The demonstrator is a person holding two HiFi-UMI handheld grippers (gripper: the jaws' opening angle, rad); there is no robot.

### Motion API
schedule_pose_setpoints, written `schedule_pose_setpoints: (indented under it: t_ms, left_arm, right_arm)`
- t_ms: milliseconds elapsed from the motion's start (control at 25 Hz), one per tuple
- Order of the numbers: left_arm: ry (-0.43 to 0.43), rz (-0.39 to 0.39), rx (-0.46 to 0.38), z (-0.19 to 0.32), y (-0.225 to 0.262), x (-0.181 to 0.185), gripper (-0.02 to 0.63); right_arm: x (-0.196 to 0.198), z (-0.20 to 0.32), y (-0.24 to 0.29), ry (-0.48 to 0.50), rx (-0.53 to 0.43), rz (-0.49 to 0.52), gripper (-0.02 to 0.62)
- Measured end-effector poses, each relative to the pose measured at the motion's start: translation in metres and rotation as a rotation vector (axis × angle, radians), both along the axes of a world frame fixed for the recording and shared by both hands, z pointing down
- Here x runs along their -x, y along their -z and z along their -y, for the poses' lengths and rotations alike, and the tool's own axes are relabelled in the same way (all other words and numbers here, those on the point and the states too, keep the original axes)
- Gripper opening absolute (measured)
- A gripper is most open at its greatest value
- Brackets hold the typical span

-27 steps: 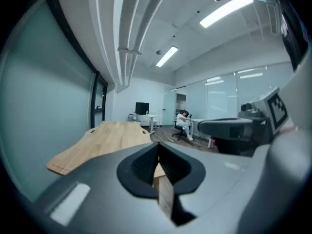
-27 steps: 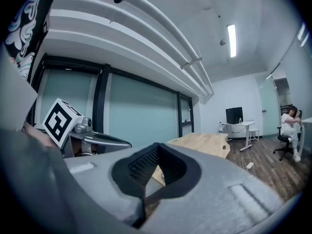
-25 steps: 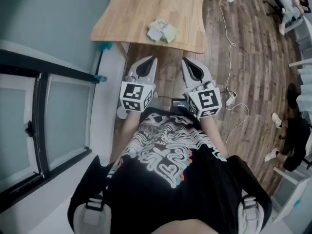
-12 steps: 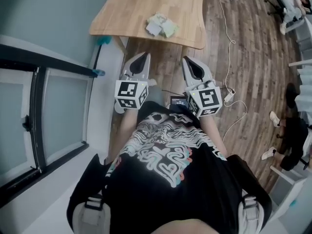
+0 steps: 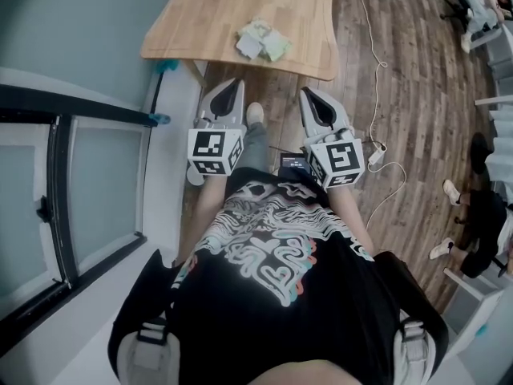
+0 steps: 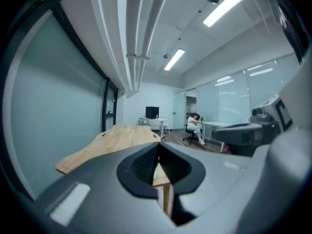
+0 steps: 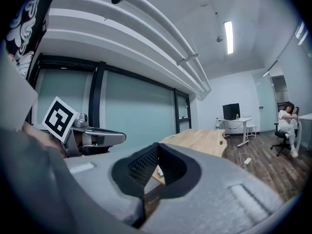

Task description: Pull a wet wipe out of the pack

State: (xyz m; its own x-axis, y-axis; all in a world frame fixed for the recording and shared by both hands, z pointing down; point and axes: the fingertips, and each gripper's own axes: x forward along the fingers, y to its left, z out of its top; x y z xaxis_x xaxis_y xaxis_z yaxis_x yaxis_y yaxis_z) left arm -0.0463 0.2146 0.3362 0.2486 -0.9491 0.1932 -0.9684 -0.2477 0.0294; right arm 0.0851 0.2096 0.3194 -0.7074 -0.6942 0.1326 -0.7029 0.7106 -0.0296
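Note:
The wet wipe pack, pale green and white, lies near the front edge of a wooden table in the head view. Both grippers are held side by side in front of the person's chest, short of the table and apart from the pack. My left gripper is shut with nothing between its jaws, and so is my right gripper. In the left gripper view the shut left gripper points at the table. The right gripper view shows the right gripper shut too, with the table ahead.
A glass partition with a black frame runs along the left. White cables and a power strip lie on the wood floor at the right. The person's shoe shows between the grippers. Someone sits on a chair far back in the room.
A leg and shoe have come into view between the grippers. The left gripper has shifted a little to the left. Both grippers have stayed shut.

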Motion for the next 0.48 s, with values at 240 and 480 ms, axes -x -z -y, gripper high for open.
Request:
schedule_pose_setpoints:
  t_ms: [240, 480]
  left_arm:
    - [-0.008, -0.011, 0.0, 0.043, -0.006, 0.01, -0.009]
    - [-0.019, -0.018, 0.002, 0.114, -0.016, 0.033, -0.009]
  right_arm:
    - [0.003, 0.041, -0.006, -0.027, 0.007, -0.014, -0.002]
    - [0.021, 0.105, -0.021, -0.025, 0.052, -0.019, 0.0]
